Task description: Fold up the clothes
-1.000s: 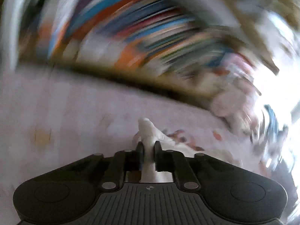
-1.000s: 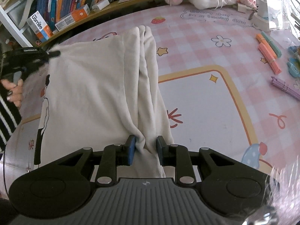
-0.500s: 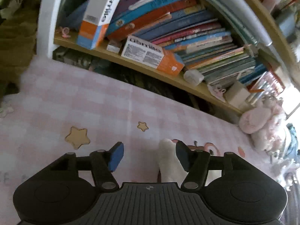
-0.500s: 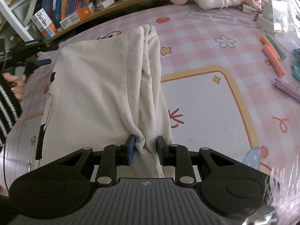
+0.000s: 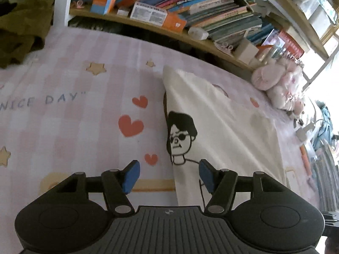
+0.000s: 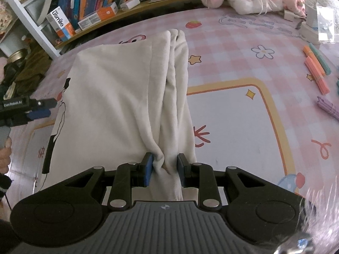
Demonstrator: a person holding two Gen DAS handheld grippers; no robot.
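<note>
— Looking along the right tongs [image 6: 164, 167], where did the cream shirt [image 6: 118, 97] lie?

— Straight ahead of them, its long axis running away from the pads towards the bookshelf [image 6: 101, 10]. Those tongs were clamped on a bunched fold at its near end; the rest lay spread on the pink table [image 6: 243, 48].

— And the left tongs [image 5: 167, 174]?

— Their jaws had just been opening and stood wide with nothing pinched. The shirt's printed edge, with the cartoon figure [image 5: 180, 135], ran forward between the pads and off to their right. So the left tongs were the nearer to that free side edge, and I judged any next grasp would fall there.

— What could not be made out?

— The shirt's near hem was hidden under both tong bodies, and its sleeves were lost in the gathered folds. Only part of the hand [image 6: 4, 150] holding the left tongs showed.
</note>
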